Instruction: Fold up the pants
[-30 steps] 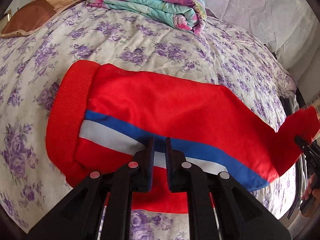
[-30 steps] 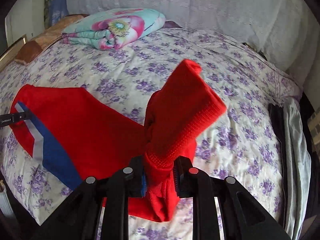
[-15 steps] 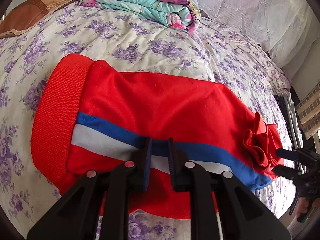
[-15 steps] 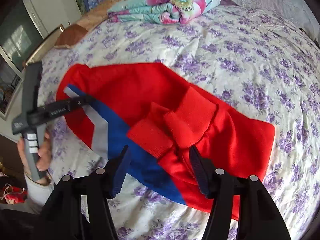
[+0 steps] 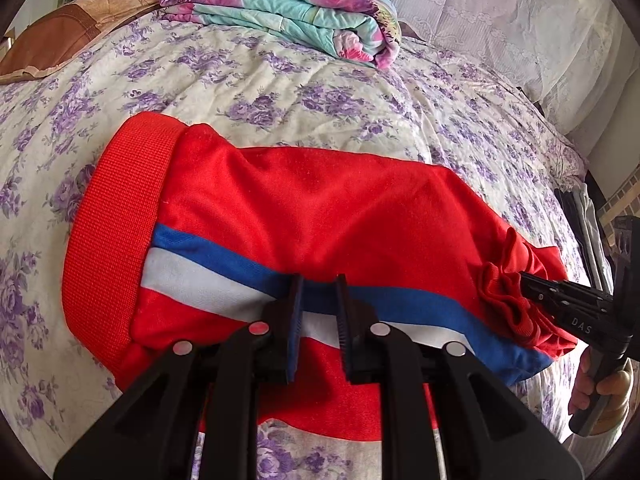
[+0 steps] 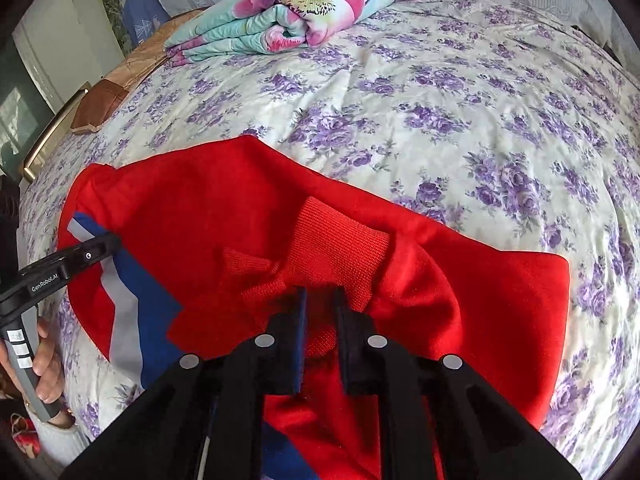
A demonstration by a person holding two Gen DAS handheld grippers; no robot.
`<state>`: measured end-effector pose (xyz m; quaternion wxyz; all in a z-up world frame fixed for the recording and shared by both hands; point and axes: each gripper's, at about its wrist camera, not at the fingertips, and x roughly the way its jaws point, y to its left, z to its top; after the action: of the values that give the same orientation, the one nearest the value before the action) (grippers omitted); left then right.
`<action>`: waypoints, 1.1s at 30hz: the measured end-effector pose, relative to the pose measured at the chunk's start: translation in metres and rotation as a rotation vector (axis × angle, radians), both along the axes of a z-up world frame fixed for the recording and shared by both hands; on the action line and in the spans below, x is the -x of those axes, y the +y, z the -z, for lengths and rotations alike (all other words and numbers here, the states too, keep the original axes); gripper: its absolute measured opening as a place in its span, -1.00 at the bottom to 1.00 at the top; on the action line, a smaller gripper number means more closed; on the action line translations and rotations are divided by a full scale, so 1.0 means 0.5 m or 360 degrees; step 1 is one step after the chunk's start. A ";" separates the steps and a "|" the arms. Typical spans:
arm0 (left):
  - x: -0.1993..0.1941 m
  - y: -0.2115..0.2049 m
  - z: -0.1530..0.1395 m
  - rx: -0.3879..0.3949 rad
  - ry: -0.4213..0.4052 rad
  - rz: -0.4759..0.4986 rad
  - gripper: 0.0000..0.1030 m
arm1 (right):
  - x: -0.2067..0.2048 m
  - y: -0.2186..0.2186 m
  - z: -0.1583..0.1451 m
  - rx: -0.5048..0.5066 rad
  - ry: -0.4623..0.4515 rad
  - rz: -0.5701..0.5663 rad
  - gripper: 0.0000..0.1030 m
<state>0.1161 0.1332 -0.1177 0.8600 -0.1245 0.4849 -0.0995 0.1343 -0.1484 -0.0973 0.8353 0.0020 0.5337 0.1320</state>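
The red pants (image 5: 304,216) lie flat on the bed (image 5: 280,92), near its front edge, with the ribbed waistband (image 5: 116,240) at the left and the blue and white side stripe (image 5: 208,268) along the front. The legs are already turned back once, so I judge that the first fold is being set down and pressed.

The left tongs (image 5: 318,308) are nearly closed and pinch the cloth at the stripe, holding the middle of the pants in place. At the right end, the right tongs (image 6: 320,312) have just been closing; they now grip the bunched red cloth beside the ribbed cuff (image 6: 340,248), which lies on top of the pants.

The next move probably calls for flattening this bundle, because the cuffs are crumpled and do not lie square. After that, the folded end should be carried over toward the waistband, while the left tongs let go so they are not caught under the cloth.

Farther back on the bed rests a folded flowered quilt (image 5: 288,16), and a brown pillow (image 5: 68,32) lies at the back left. Both are well apart from the pants and do not stand in the way.
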 end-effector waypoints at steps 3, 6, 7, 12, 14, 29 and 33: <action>0.001 0.003 0.000 0.0024 -0.0002 0.0000 -0.71 | -0.001 -0.025 -0.042 -0.0152 0.0027 0.0022 -0.69; 0.002 0.007 0.001 0.0049 -0.0005 0.0006 -0.71 | -0.021 -0.064 -0.078 -0.0111 -0.0067 0.0141 -0.68; 0.002 0.008 0.000 0.0056 -0.0004 0.0007 -0.71 | -0.038 -0.075 -0.070 -0.0117 -0.0032 0.0163 -0.68; 0.023 0.034 -0.034 0.0164 0.0019 0.0010 -0.72 | -0.089 -0.098 0.023 -0.0218 0.0214 0.0137 -0.71; 0.058 0.057 -0.077 0.0150 -0.0058 -0.0012 -0.70 | -0.072 -0.117 -0.007 -0.0294 0.0234 0.0166 -0.65; 0.140 0.173 -0.058 0.0395 0.0229 -0.0353 0.50 | 0.075 -0.232 0.020 -0.0092 -0.0121 0.0291 -0.56; 0.121 0.157 -0.050 0.0367 0.0240 -0.0371 0.50 | 0.137 -0.238 -0.036 -0.0173 -0.0241 0.0301 -0.54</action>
<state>0.0554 0.2119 -0.0928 0.8069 -0.2847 0.5157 -0.0443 0.0661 -0.2675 -0.0793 0.8806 0.0876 0.4586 0.0811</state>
